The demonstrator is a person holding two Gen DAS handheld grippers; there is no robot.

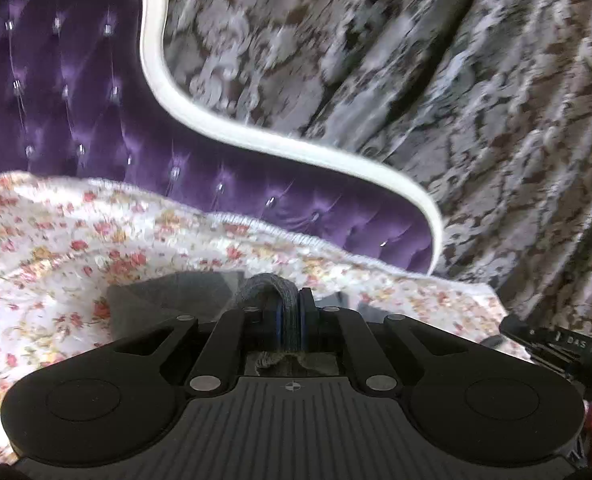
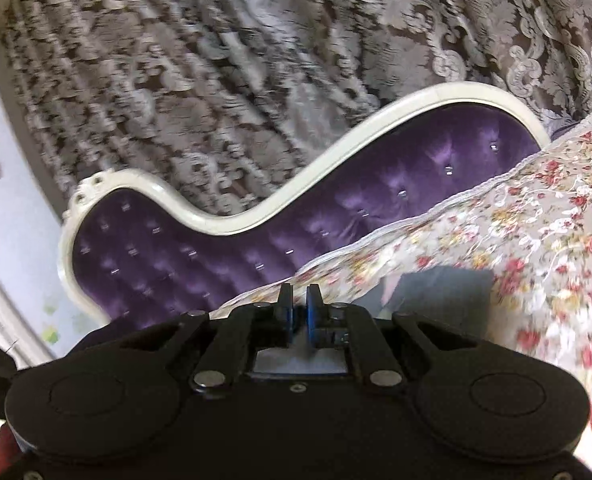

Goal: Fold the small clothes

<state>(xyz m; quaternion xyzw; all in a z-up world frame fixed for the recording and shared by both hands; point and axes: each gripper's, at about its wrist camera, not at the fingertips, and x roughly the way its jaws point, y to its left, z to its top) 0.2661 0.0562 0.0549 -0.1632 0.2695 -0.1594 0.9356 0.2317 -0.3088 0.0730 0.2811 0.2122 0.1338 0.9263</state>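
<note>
My left gripper [image 1: 291,300] is shut on a fold of grey cloth [image 1: 269,284], which bulges out above the blue pads and spreads grey to the left [image 1: 167,300] over the floral bedspread [image 1: 75,248]. My right gripper [image 2: 300,300] has its fingers nearly together with a thin gap; pale cloth shows behind the pads [image 2: 296,362], and I cannot tell if it is pinched. A grey garment patch [image 2: 444,292] lies on the bedspread just right of the right gripper. Both views are motion-blurred.
A purple tufted headboard [image 1: 75,100] with a white curved frame [image 1: 167,80] stands beyond the bed; it also shows in the right wrist view [image 2: 255,240]. Patterned grey-brown curtains [image 1: 456,100] hang behind it. The other gripper's body [image 1: 556,352] shows at the right edge.
</note>
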